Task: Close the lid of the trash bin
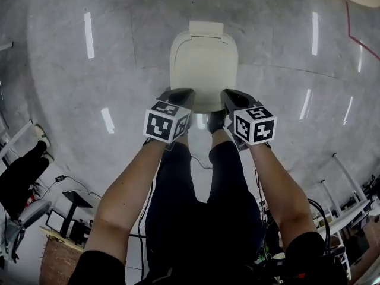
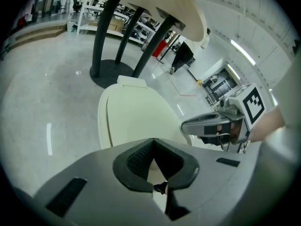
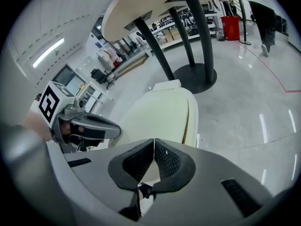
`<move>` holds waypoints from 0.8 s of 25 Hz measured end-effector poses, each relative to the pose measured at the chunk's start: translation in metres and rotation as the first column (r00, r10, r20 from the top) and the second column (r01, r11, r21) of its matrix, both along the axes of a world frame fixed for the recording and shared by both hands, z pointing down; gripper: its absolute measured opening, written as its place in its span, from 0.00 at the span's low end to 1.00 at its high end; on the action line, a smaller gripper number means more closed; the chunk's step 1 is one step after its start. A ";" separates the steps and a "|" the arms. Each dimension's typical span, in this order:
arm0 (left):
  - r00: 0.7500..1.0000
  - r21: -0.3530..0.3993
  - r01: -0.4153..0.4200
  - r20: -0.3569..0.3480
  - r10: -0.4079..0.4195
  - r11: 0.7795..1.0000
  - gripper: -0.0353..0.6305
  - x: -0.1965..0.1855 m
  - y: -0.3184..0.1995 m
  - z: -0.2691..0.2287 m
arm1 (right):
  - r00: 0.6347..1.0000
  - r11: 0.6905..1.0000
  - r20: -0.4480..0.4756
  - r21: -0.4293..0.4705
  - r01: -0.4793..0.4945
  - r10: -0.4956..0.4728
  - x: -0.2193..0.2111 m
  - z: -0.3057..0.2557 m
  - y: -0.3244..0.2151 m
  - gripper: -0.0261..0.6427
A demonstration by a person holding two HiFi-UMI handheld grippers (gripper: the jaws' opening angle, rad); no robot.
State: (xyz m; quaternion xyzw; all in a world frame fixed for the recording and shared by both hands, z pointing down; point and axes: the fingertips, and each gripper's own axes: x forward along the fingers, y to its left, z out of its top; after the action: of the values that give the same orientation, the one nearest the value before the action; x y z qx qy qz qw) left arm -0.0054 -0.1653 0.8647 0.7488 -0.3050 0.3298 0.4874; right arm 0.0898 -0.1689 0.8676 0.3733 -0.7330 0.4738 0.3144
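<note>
Trash bin lid (image 1: 203,64): cream, lying flat down on the bin, which sits on the grey floor (image 1: 107,46) right ahead of both grippers
Left gripper (image 1: 183,92): jaws pinched together, empty, by the lid's near edge
Right gripper (image 1: 228,94): same deal, jaws together, nothing in them

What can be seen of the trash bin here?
The trash bin is cream, plastic-looking, rounded. Its lid lies flat and shut, hinge tab at the far end. It stands on grey floor. The left hand-held gripper and right hand-held gripper, both shut, hover at its near edge; contact unclear.
</note>
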 end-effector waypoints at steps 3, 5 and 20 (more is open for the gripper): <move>1.000 -0.016 -0.006 0.010 0.006 1.000 0.05 0.002 0.008 0.015 | 1.000 1.000 -0.016 -0.011 0.025 -0.025 -0.001 0.014 0.004 0.06; 1.000 -0.021 -0.018 0.018 0.018 1.000 0.05 0.003 0.012 0.023 | 0.999 0.999 -0.019 -0.013 0.031 -0.032 -0.001 0.023 0.004 0.06; 1.000 -0.008 -0.015 0.024 0.015 1.000 0.05 0.003 0.014 0.025 | 0.999 1.000 -0.032 0.000 0.010 -0.010 -0.002 0.023 0.008 0.06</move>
State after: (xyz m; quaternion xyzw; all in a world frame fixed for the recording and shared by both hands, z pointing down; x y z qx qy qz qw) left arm -0.0021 -0.1509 0.8901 0.7452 -0.3040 0.3434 0.4841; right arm 0.0881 -0.1614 0.8910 0.3773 -0.7298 0.4661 0.3282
